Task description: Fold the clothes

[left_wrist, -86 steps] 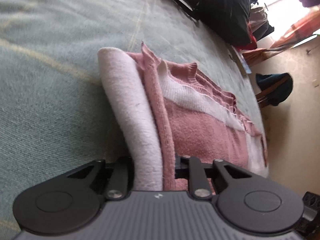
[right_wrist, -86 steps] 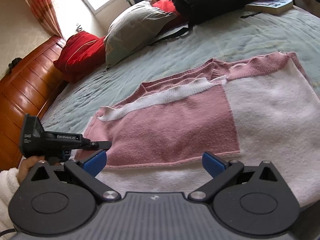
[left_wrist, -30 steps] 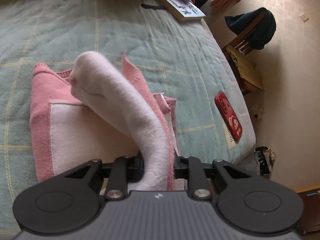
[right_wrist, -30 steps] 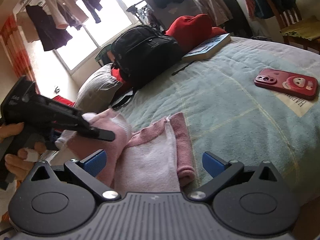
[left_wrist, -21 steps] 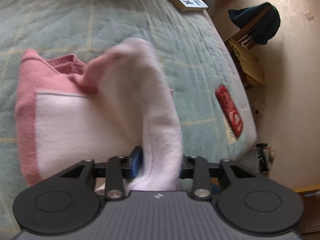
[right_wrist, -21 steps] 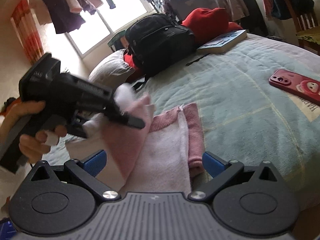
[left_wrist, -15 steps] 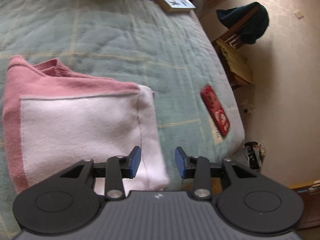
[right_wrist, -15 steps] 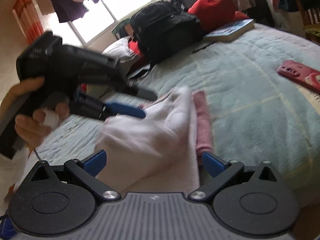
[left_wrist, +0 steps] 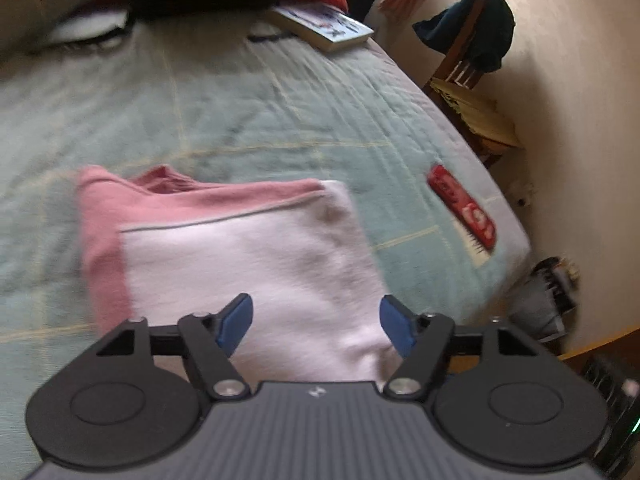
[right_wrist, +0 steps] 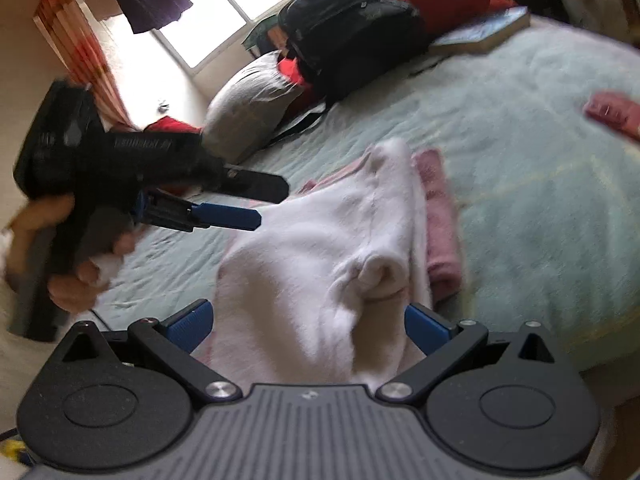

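Observation:
A pink and white knitted garment lies folded on the green bedspread, white panel up. My left gripper hovers open over its near edge with nothing between the blue pads. In the right wrist view the same garment shows a small bump in its white top layer. My right gripper is open just above the garment's near end. The left gripper, held by a hand, appears there at the left with its fingers apart, just beyond the garment's left edge.
A red phone lies near the bed's right edge. A book, a black backpack and pillows sit at the head of the bed. A chair draped with dark cloth stands beside the bed.
The left gripper carried the garment's end over onto the rest, let go and opened wider, pulling back. The folded layer dropped flat. The right gripper stayed open.

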The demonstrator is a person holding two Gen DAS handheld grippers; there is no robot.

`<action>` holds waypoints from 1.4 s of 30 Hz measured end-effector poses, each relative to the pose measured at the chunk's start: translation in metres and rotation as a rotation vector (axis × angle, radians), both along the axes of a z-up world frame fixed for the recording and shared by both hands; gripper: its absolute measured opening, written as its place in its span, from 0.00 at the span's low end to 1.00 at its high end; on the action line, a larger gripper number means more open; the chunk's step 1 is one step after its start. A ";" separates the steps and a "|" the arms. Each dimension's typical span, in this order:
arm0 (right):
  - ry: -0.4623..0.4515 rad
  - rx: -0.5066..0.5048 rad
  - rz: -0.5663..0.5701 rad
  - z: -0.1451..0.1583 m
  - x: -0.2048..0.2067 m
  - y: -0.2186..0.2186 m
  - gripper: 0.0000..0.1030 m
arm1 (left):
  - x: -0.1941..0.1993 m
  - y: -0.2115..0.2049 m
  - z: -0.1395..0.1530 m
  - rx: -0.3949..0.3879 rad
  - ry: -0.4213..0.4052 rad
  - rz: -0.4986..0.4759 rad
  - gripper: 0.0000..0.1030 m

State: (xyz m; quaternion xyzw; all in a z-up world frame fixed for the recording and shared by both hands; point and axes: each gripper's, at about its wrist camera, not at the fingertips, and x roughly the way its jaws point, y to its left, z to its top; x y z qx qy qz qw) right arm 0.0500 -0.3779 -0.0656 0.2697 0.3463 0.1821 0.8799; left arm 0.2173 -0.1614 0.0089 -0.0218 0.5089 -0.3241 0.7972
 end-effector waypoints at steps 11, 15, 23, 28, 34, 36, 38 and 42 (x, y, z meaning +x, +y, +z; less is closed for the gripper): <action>0.114 0.205 0.000 -0.045 0.012 -0.016 1.00 | -0.059 0.039 -0.026 0.095 -0.136 -0.103 0.80; 0.116 0.268 -0.002 -0.049 0.024 -0.022 1.00 | -0.080 0.048 -0.030 0.131 -0.180 -0.123 0.82; 0.076 0.406 0.003 -0.054 0.066 -0.039 1.00 | -0.087 0.071 -0.043 0.107 -0.158 0.006 0.83; 0.101 0.442 0.051 -0.047 0.094 -0.041 1.00 | -0.089 0.074 -0.053 0.121 -0.124 0.019 0.83; 0.140 0.442 0.132 -0.053 0.134 -0.033 1.00 | -0.089 0.076 -0.057 0.126 -0.124 0.041 0.83; 0.151 0.451 0.155 -0.057 0.146 -0.031 1.00 | -0.088 0.079 -0.059 0.122 -0.118 0.053 0.83; 0.137 0.514 0.154 -0.063 0.147 -0.039 1.00 | -0.088 0.082 -0.061 0.119 -0.111 0.065 0.83; 0.132 0.547 0.140 -0.066 0.148 -0.044 0.98 | -0.087 0.088 -0.066 0.111 -0.099 0.089 0.83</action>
